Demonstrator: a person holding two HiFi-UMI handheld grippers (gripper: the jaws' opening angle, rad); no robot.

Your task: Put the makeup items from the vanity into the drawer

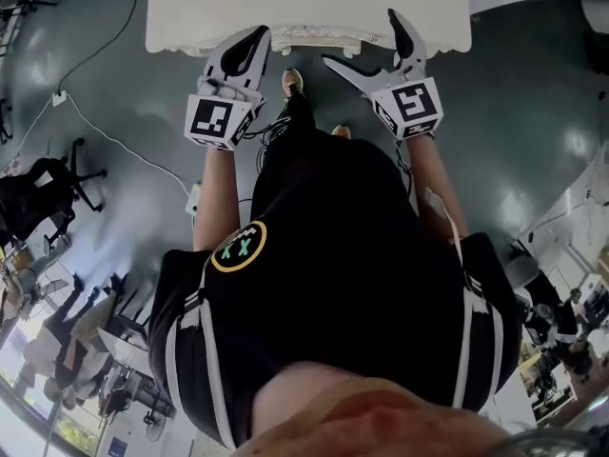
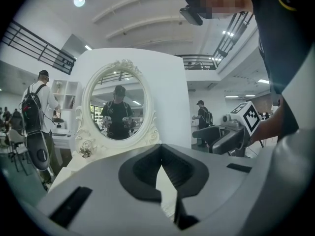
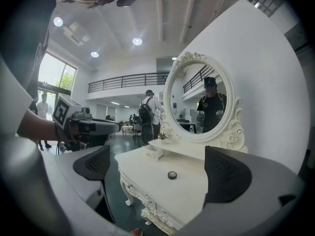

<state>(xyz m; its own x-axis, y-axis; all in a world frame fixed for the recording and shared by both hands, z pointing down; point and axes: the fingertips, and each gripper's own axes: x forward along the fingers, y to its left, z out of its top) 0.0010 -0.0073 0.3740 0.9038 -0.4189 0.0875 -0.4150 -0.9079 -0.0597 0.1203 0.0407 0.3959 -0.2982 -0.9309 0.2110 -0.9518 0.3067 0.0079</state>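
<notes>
One compact [image 3: 172, 175] lies ahead of right gripper's [image 3: 160, 168] parted fingers [image 3: 226, 173], untouched.

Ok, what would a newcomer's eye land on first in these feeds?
The ornate white vanity with its oval mirror, straight ahead of both grippers. One small round dark item sits on its top, framed by the open right gripper; the left gripper is shut and empty.
</notes>
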